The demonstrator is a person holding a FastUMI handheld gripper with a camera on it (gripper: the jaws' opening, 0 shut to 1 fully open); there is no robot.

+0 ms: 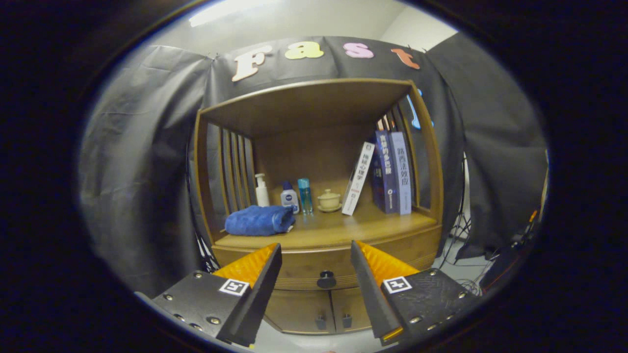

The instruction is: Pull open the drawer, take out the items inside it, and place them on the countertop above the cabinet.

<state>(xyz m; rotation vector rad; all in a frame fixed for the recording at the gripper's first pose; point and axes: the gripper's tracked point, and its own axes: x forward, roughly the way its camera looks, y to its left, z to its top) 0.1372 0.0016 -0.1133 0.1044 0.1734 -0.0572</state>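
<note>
A wooden cabinet stands ahead of me with its drawer (294,267) closed flush under the countertop (343,228). A dark round knob (326,280) sits in the middle of the drawer front, a short way beyond my fingertips and in line with the gap between them. My gripper (316,252) is open, with nothing between its fingers. A rolled blue towel (259,220) lies on the countertop's left side. The drawer's contents are hidden.
At the back of the countertop stand a white pump bottle (261,190), a small white bottle (289,196), a clear blue bottle (305,195) and a lidded cup on a saucer (329,200). Books (387,171) lean on the right. Two small doors (333,314) lie below the drawer.
</note>
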